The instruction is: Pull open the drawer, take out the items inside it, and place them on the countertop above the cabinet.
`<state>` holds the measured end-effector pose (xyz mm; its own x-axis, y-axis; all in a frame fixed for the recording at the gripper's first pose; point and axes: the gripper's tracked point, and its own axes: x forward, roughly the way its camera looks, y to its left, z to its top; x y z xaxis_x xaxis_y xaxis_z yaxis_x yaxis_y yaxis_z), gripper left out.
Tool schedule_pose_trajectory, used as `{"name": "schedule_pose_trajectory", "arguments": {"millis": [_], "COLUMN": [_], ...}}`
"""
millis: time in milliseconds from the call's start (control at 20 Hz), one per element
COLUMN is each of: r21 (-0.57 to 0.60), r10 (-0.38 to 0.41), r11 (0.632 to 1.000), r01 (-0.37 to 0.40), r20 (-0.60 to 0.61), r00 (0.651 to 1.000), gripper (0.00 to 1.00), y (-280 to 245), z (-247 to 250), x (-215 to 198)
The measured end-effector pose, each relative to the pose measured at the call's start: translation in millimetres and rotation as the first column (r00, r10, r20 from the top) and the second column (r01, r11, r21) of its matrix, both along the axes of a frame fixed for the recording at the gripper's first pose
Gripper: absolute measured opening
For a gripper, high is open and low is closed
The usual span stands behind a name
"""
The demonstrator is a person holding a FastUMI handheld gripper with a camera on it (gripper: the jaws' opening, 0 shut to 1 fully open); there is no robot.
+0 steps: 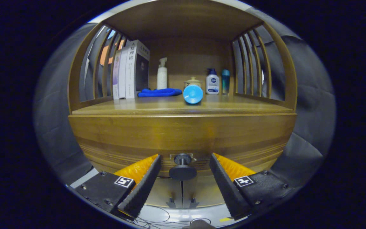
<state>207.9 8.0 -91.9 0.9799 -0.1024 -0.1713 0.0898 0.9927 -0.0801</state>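
Note:
A wooden cabinet faces me, and its drawer front is closed flush below the countertop. A dark round knob sticks out from the drawer's lower middle. My gripper is open, and the knob sits right between its two fingers without either one touching it. The drawer's contents are hidden behind the closed front.
On the countertop lie a blue cup on its side, a folded blue cloth, upright books, a white pump bottle, a small lidded jar, a lotion bottle and a teal bottle. Slatted side rails enclose the shelf.

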Motion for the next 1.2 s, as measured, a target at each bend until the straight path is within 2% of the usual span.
{"name": "schedule_pose_trajectory", "arguments": {"millis": [400, 550, 850, 1200], "r21": [-0.033, -0.031, 0.007, -0.016], "r10": [0.040, 0.033, -0.011, 0.002], "r11": [0.999, 0.999, 1.000, 1.000], "r01": [-0.035, -0.027, 0.009, 0.002], "r20": [0.165, 0.207, 0.230, 0.236], "r00": [0.985, 0.978, 0.973, 0.972], "gripper": [1.00, 1.00, 1.00, 1.00], "y": [4, 0, -13, -9], "z": [71, 88, 94, 97], "x": [-140, -176, -211, -230]}}
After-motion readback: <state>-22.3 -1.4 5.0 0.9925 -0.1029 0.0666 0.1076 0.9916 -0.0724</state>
